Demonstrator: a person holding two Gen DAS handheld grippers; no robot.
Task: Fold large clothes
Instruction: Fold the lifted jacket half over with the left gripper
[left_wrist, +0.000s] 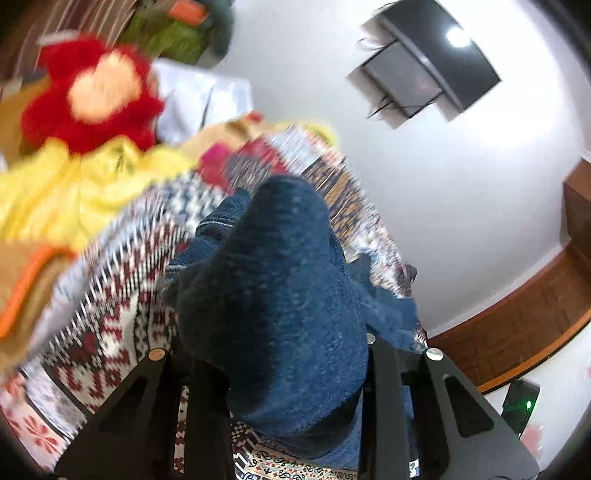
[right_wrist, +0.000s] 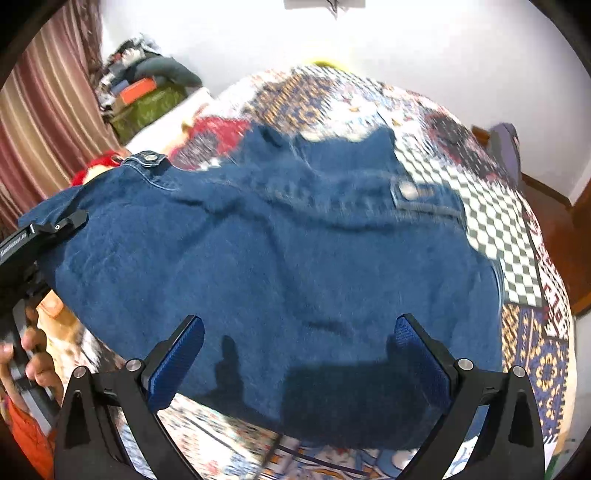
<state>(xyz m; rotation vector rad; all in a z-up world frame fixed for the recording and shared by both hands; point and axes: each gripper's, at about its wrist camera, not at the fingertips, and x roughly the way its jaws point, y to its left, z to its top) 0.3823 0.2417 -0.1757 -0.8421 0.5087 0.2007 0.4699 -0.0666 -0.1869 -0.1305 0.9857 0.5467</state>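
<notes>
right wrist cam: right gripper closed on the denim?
No. The right gripper stands wide open, its blue pads apart above the denim jacket, pinching nothing.

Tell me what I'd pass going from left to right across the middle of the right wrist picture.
Striped curtain → the other tool clamped on the garment's edge → blue denim jacket → checkered patch of the patterned bedspread → brown wooden floor.

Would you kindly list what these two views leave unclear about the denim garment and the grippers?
- Left wrist view: the denim garment bunches between the left gripper fingers, hiding their pads.
- Left wrist view: motion blur smears the patterned bedspread.
- Right wrist view: the garment's near hem is lost in shadow between the open right gripper fingers.
</notes>
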